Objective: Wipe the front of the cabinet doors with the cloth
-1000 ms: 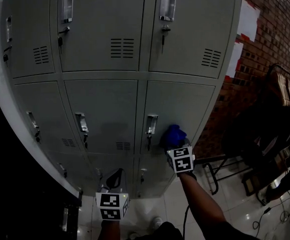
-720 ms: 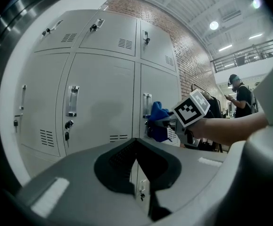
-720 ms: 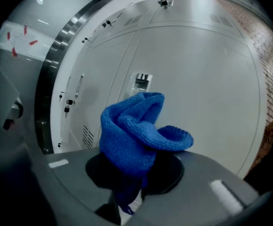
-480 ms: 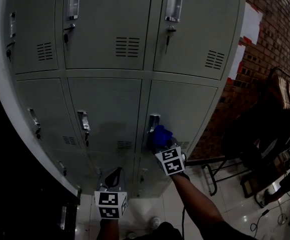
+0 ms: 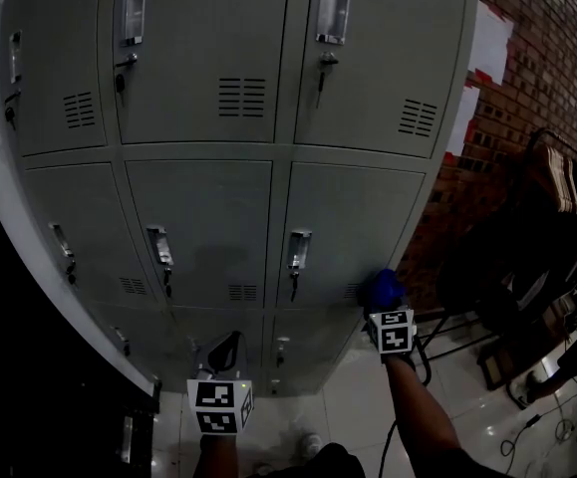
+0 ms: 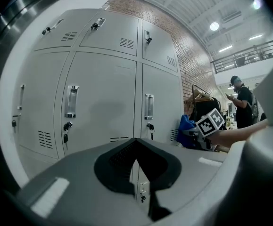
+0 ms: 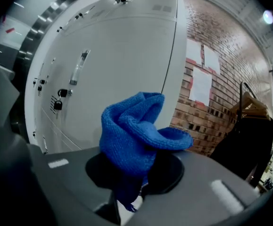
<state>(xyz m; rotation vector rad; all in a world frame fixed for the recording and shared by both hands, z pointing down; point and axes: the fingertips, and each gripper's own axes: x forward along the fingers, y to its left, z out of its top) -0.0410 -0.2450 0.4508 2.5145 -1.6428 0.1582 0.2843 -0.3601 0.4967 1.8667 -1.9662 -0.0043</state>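
Cabinet: a tall locker cabinet (image 5: 278,157) of smooth, grey-painted sheet metal is being viewed from the front, with flat rectangular doors in rows of three.
Doors: six doors are being shown whole, three in the top row and three in the middle row (image 5: 200,227); a bottom row is being seen only in part.
Handles: one slim, shiny upright metal handle (image 5: 300,248) is being carried by each of the six doors, with a lock just beneath it.
Vents: one small block of louvred slots (image 5: 243,96) is being shown low on each door.
Cloth: a single blue cloth (image 5: 383,289), knitted in texture and bunched into soft folds, is being held at the lower right corner of the middle-row right door, by the cabinet's right edge; contact with the metal cannot be told.
Right gripper: the right gripper (image 5: 386,307) is being kept clamped on the cloth (image 7: 136,140), which is bulging up out of its jaws.
Left gripper: the left gripper (image 5: 230,349) is being held low, near the bottom row, jaws pressed together on nothing (image 6: 136,147).
Wall: a rough red brick wall (image 5: 542,58) is being shown to the right of the cabinet.
Floor: glossy pale tiles (image 5: 368,406) are being seen below.
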